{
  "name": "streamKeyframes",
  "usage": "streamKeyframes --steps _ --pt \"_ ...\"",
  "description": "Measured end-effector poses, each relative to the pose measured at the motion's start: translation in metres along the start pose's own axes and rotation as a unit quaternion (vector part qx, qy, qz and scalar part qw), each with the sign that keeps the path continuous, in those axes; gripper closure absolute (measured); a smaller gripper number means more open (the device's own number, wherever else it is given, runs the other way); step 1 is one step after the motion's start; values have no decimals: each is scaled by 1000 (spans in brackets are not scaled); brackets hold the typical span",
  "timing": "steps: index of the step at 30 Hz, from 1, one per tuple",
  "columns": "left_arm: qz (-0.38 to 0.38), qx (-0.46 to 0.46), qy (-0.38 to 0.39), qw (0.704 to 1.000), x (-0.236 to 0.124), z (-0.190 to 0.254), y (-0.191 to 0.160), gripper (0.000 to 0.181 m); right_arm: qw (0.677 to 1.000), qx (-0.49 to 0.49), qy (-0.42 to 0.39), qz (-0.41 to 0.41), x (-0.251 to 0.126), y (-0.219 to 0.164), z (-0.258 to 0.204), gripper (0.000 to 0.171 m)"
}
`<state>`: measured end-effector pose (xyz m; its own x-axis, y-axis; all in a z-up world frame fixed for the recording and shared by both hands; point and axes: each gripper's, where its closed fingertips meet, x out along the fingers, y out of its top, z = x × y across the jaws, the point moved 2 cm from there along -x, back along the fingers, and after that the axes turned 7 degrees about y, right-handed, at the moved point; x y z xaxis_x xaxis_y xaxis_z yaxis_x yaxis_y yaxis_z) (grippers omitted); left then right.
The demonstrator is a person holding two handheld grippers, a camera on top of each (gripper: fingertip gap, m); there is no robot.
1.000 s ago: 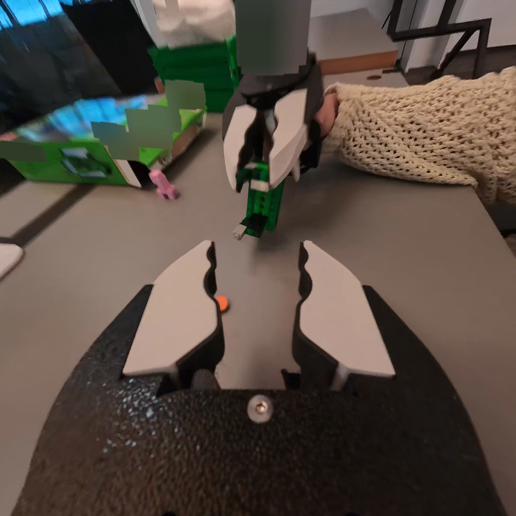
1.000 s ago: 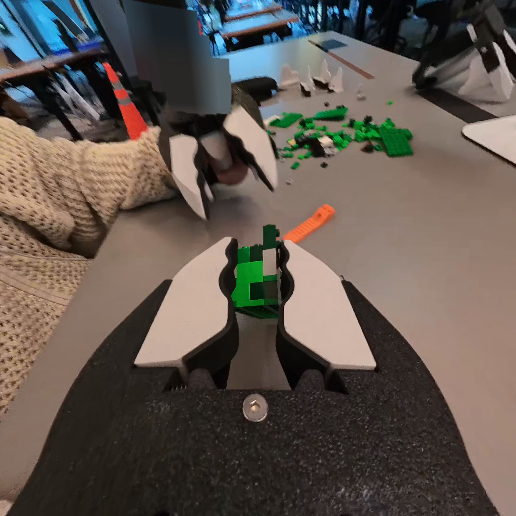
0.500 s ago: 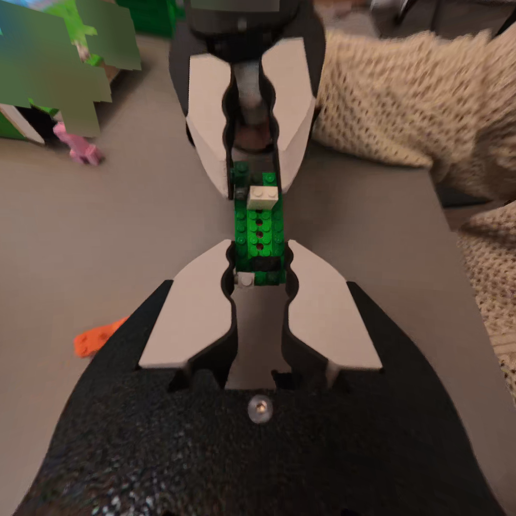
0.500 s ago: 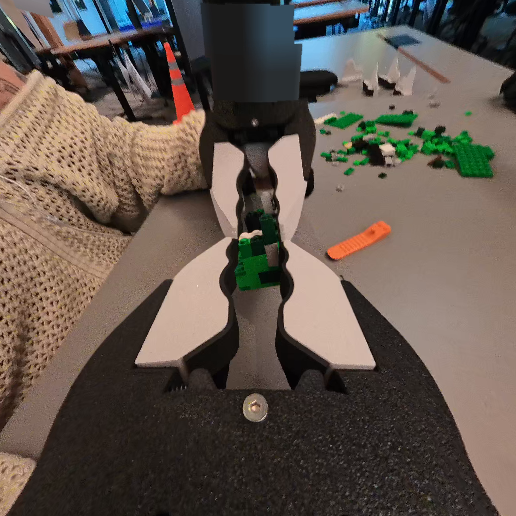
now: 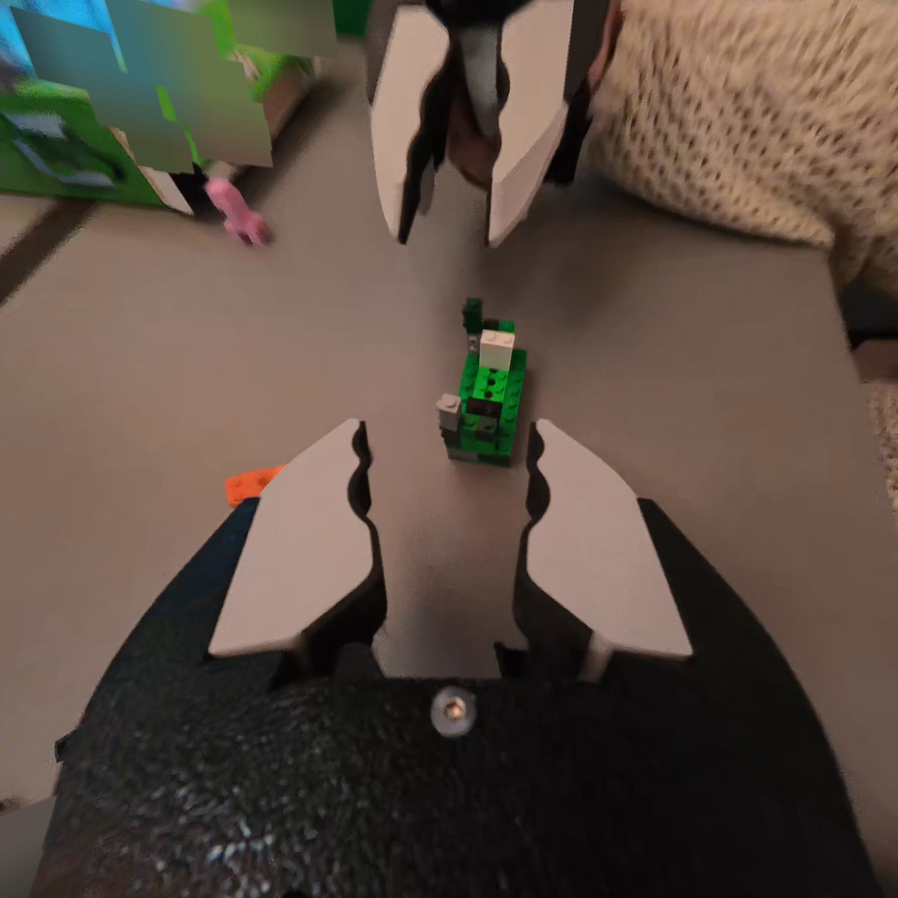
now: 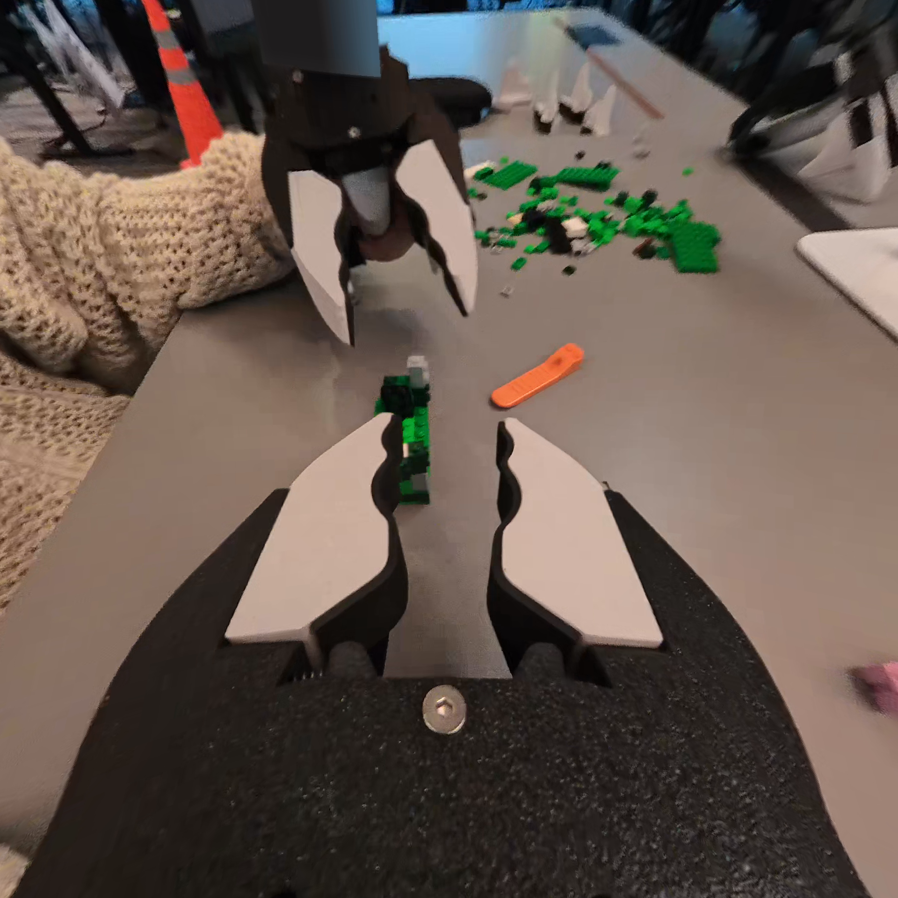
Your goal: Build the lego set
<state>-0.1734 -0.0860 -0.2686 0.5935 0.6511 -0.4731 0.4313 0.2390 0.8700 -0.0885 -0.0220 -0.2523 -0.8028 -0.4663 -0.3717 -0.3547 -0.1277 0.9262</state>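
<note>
A small green lego build point(image 5: 488, 403) with a white brick on top and a grey piece at its side rests on the grey table point(image 5: 194, 364), held by neither gripper. My left gripper point(image 5: 449, 427) is open, its fingertips just short of the build. My right gripper point(image 6: 446, 420) is open, with the build point(image 6: 417, 437) beside its left fingertip. Each gripper also shows in the other's view, open and facing across the build: the right one point(image 5: 446, 240) in the left wrist view, the left one point(image 6: 405, 325) in the right wrist view.
An orange brick separator point(image 6: 537, 376) lies right of the build. A pile of loose green, black and white bricks point(image 6: 597, 223) lies farther back. A pink figure point(image 5: 238, 214) stands by a green box point(image 5: 58, 160). Knit sleeves point(image 6: 121, 233) reach in over the table edge. One gripper's finger ends stand about 8 cm off the other's. From the left gripper's tips to the orange brick separator point(image 6: 537, 376) is close to 7 cm.
Half a second ago both grippers were shut on the build between them. Both have opened and drawn back, and the build now sits on the table.
</note>
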Motion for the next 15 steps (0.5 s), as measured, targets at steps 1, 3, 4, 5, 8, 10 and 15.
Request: streamKeyframes --steps 1,3,4,5,8,10,15 --pt "31 -8 -3 999 -7 -2 4 125 1000 -6 -21 8 -2 3 5 135" --pt "81 -13 -13 997 -17 -4 10 140 997 -29 -73 28 -7 9 16 136" --pt "101 -12 -14 995 -20 -5 12 148 995 -40 -84 45 -9 12 17 138" --pt "115 -8 -11 993 -22 -6 13 156 992 -43 -93 66 -10 16 19 139" --pt "137 2 -17 990 -23 -4 15 181 986 -23 -107 128 -10 23 25 141" --pt "123 3 -50 991 -19 5 12 181 989 1 -75 131 -5 24 20 156" --pt "11 38 -44 998 -1 12 -12 181 999 17 -35 9 18 30 -15 171"
